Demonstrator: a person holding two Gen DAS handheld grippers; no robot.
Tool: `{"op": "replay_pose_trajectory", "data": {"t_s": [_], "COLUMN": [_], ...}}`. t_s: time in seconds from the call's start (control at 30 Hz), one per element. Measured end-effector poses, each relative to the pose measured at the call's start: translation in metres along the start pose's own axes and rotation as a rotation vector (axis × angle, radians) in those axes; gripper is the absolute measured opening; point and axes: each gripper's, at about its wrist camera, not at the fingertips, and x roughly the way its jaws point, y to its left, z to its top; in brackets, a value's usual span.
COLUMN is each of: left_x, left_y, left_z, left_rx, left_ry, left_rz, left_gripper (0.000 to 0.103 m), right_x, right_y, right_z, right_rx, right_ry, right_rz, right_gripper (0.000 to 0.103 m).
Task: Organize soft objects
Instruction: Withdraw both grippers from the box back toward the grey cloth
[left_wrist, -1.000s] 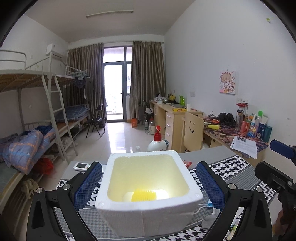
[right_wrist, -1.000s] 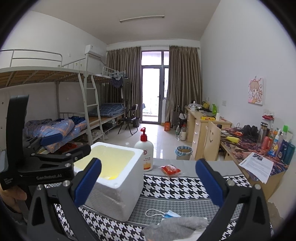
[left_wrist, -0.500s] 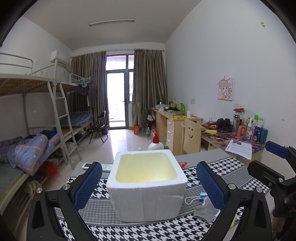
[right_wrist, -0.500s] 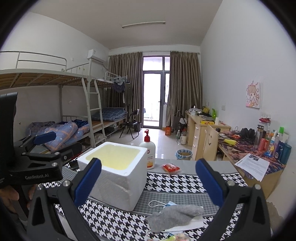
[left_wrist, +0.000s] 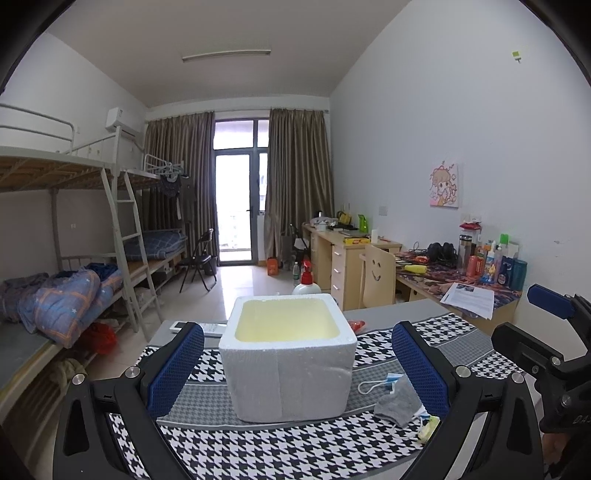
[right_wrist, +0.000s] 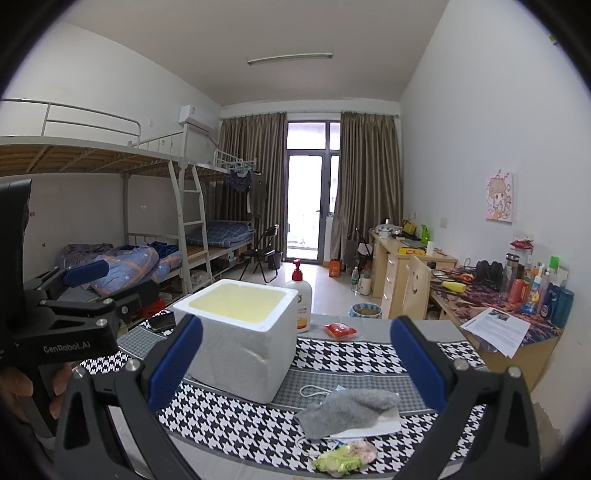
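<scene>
Dormitory room: metal bunk beds with ladder, study desks, balcony door.

- Grey table, with a black-and-white houndstooth cloth spread over most of it.
- White foam box sits on the cloth.
- Grey sock lies crumpled on a white paper, just beside a face mask.
- Green-yellow packet at the near edge.
- Pump bottle and red packet behind the box.
- Phone at the left edge.
</scene>
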Motion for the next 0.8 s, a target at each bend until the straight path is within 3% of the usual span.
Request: {"op": "replay_pose_trajectory", "data": {"t_s": [0.8], "left_x": [-0.021], "left_y": [-0.011], "left_z": [-0.078], "left_rx": [-0.018], "left_ry": [0.002], "left_rz": [-0.010], "left_gripper": [0.102], "right_x": [-0.017], "right_y": [-0.011], "right_z": [-0.072], "right_rx": [0.031], "right_ry": [0.032], "right_rz": [-0.030], "right_gripper": [0.103]}}
